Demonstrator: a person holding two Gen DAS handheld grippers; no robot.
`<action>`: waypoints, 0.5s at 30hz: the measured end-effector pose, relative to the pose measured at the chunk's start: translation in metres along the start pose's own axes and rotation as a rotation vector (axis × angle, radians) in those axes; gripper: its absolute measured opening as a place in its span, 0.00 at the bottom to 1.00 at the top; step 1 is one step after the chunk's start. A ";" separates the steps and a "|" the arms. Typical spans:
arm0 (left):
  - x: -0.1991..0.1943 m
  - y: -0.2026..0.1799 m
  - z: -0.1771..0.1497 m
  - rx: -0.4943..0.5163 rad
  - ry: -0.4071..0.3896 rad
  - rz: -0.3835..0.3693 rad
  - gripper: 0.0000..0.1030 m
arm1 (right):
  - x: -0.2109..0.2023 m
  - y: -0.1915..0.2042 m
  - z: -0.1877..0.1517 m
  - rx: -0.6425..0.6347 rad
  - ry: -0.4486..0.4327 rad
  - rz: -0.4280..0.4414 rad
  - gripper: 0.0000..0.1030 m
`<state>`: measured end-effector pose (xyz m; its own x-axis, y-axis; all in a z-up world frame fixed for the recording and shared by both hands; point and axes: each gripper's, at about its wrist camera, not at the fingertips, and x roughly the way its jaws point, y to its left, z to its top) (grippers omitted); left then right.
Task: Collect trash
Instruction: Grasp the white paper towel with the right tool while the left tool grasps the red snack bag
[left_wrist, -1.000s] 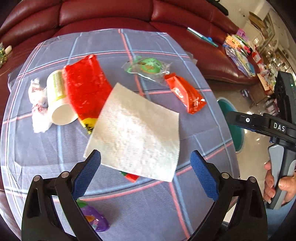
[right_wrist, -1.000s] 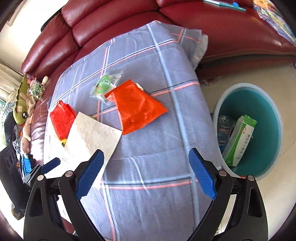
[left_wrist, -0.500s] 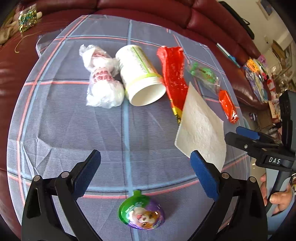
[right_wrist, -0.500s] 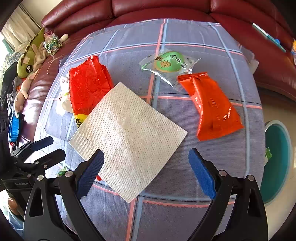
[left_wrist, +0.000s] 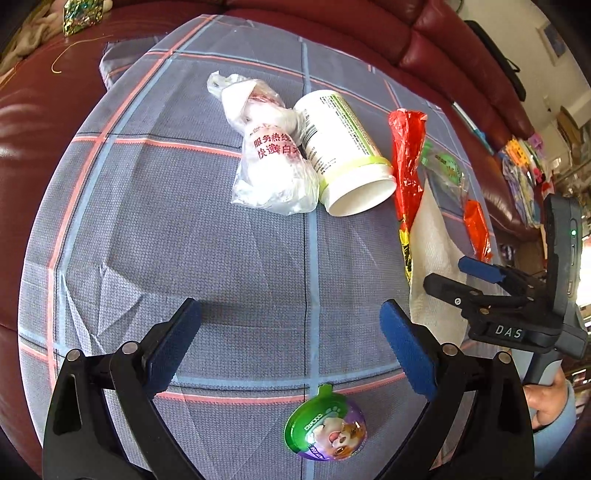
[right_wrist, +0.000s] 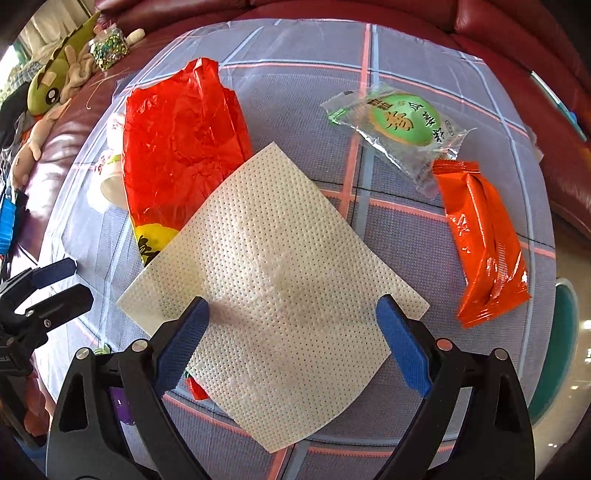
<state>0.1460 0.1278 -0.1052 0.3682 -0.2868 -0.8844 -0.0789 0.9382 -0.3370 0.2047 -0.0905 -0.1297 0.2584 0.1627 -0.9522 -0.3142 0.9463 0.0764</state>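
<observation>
Left tool (left_wrist: 290, 336) & right tool (right_wrist: 291, 332) both wide apart, holding nothing.

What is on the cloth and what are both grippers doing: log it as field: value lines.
surface: plaid cloth
left gripper: open, empty, above the cloth
right gripper: open, empty, over paper towel
near left gripper: round purple pack
lying down: white bottle, touching crumpled plastic bag
wrappers: red bag, green packet, orange packet
</observation>
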 end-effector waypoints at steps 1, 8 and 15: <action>0.000 -0.001 0.000 0.002 0.001 -0.001 0.94 | -0.001 0.002 -0.001 -0.014 -0.004 -0.012 0.80; 0.010 -0.024 0.005 0.027 0.013 -0.028 0.94 | -0.015 -0.009 -0.015 0.006 -0.021 0.011 0.19; 0.024 -0.071 0.006 0.112 0.024 -0.069 0.94 | -0.021 -0.044 -0.041 0.168 0.011 0.182 0.12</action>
<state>0.1660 0.0555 -0.1008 0.3470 -0.3546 -0.8683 0.0499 0.9315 -0.3604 0.1754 -0.1470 -0.1250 0.2013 0.3327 -0.9213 -0.1983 0.9349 0.2943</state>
